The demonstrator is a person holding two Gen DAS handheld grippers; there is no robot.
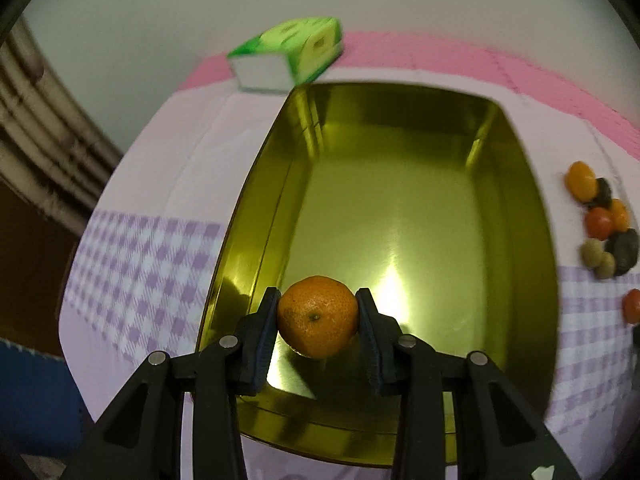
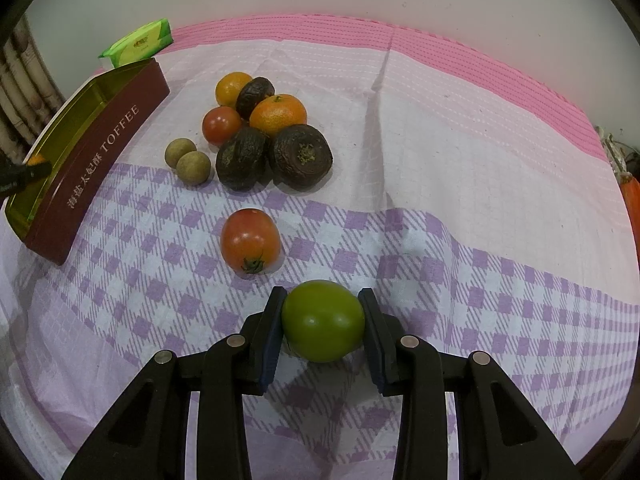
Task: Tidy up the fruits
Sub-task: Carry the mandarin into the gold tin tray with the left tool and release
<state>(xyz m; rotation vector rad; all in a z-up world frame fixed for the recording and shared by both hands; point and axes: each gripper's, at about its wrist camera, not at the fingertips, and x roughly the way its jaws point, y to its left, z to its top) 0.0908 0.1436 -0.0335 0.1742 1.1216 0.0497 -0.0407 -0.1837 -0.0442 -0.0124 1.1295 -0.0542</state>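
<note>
My left gripper (image 1: 318, 322) is shut on an orange mandarin (image 1: 318, 320) and holds it over the near end of the gold-lined tin (image 1: 400, 208). The tin is maroon outside, marked TOFFEE (image 2: 100, 152). My right gripper (image 2: 323, 320) is shut on a green tomato (image 2: 323, 320) just above the checked cloth. A red tomato (image 2: 250, 240) lies just beyond it. Farther off is a pile of fruit (image 2: 264, 132): mandarins, a small red tomato, dark wrinkled fruits and two small tan round fruits (image 2: 186, 160). The pile also shows at the right of the left wrist view (image 1: 604, 224).
A green tissue pack (image 1: 288, 56) lies behind the tin's far end, also seen in the right wrist view (image 2: 138, 42). The pink and lilac checked cloth (image 2: 460, 160) covers the table. A wall rises behind; wooden bars stand at the far left.
</note>
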